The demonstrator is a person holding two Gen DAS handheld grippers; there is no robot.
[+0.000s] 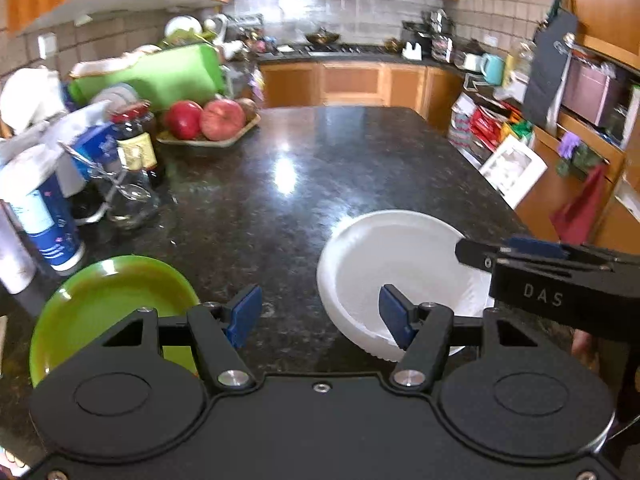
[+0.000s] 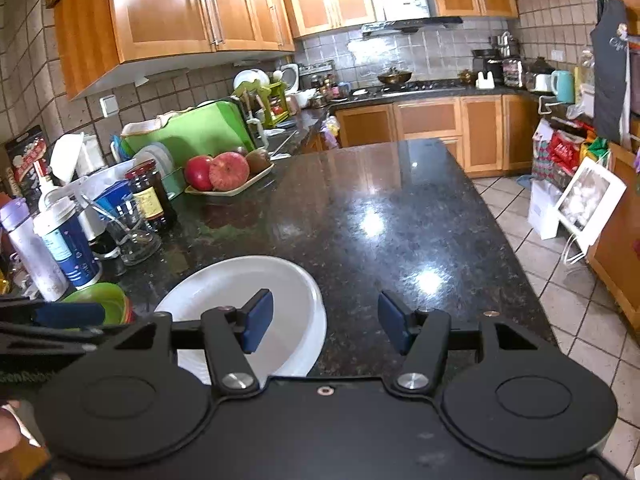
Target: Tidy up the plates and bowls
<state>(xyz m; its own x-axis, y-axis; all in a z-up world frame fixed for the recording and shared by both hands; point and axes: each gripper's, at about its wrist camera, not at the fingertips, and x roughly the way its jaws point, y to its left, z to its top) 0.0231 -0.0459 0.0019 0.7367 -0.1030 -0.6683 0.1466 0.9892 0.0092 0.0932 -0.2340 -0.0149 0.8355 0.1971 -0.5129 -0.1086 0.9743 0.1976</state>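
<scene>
Kitchen, dark granite counter (image 1: 320, 152). Near: L gripper (image 1: 320, 314) jaws apart, nothing btwn pads; right pad over white bowl (image 1: 384, 264) rim. Green plate (image 1: 108, 304) near left, apart from bowl. R gripper (image 2: 325, 322) jaws apart, empty; left pad over bowl. Mid left: bottles, jar (image 2: 150, 196). Far left: fruit tray (image 1: 208, 138).

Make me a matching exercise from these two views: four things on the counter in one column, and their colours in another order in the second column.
Things:
1. bowl
2. plate
3. apples
4. counter

Colours:
A. red
B. dark speckled
C. white
D. green

Pairs: 1-C, 2-D, 3-A, 4-B
</scene>
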